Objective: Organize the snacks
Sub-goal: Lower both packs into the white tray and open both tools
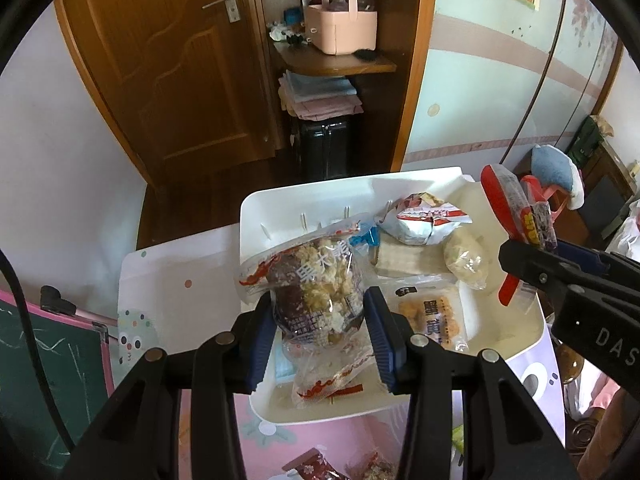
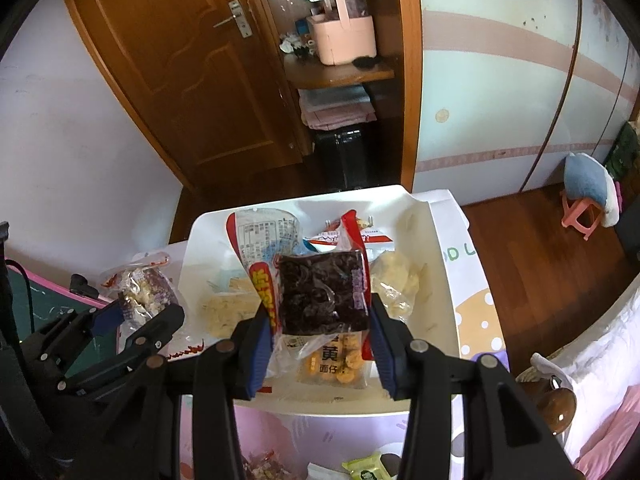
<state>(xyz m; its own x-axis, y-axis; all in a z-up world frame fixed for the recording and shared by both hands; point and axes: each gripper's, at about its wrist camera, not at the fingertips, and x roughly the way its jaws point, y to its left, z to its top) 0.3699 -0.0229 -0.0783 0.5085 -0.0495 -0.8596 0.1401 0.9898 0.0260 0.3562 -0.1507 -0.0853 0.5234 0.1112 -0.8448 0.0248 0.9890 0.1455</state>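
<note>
My left gripper (image 1: 320, 316) is shut on a clear packet of dark and pale puffed snack (image 1: 316, 284) and holds it over the near left part of a white tray (image 1: 280, 204). It also shows in the right wrist view (image 2: 140, 288). My right gripper (image 2: 322, 320) is shut on a red-edged packet of dark dried fruit (image 2: 322, 288) above the tray (image 2: 436, 264); this packet shows in the left wrist view (image 1: 516, 208) at the tray's right side. Several snack packets lie in the tray, among them a yellow-print packet (image 1: 434, 314) and a red-white bag (image 1: 420, 220).
The tray stands on a small white table (image 1: 168, 280) with cartoon prints. More snack packets lie at the near edge (image 1: 316, 466), and a green one (image 2: 366, 466). A green chalkboard (image 1: 48, 364) stands at the left. A wooden door, shelves and a pink stool (image 2: 580, 212) lie beyond.
</note>
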